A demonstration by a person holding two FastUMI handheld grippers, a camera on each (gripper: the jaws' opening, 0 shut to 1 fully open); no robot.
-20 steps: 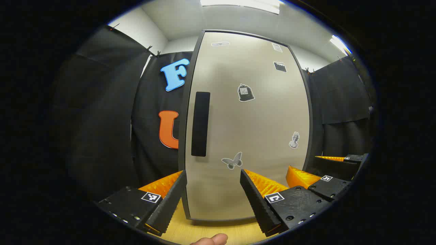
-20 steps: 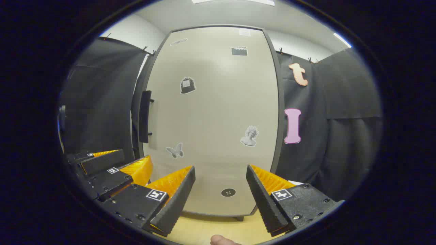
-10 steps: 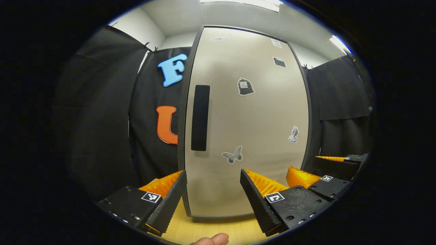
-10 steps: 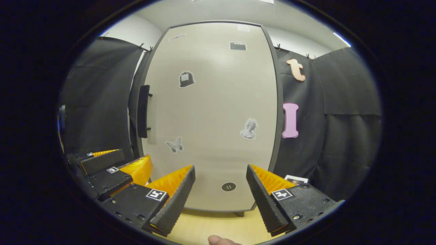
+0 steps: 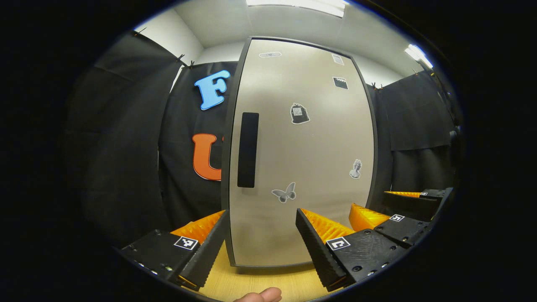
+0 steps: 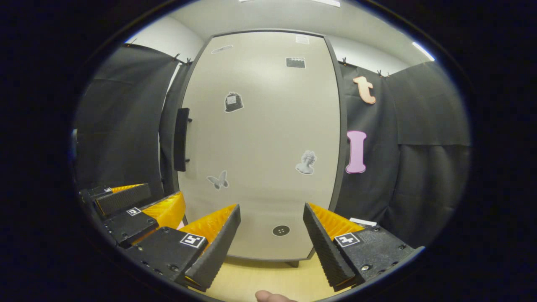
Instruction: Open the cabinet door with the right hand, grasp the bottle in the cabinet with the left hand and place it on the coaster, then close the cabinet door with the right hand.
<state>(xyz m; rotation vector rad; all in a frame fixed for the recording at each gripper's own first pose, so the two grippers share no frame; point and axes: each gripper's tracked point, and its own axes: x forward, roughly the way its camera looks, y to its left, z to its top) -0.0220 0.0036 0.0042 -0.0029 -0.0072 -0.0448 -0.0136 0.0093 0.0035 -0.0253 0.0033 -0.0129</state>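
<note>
Since the earlier frames both views have drifted only slightly; the cabinet door [image 5: 302, 159] sits a little lower in frame and remains closed. Left gripper [image 5: 262, 235]: fingers spread wide, nothing between them, aimed at the lower part of the door, apart from it. The dark vertical handle [image 5: 248, 149] lies at the door's left edge. Right gripper [image 6: 272, 228]: also wide open and empty, facing the door, with the handle [image 6: 181, 139] up to its left. The wooden tabletop [image 5: 268, 283] runs beneath the cabinet. A butterfly sticker [image 5: 284, 193] marks the door. The bottle is hidden behind the door.
</note>
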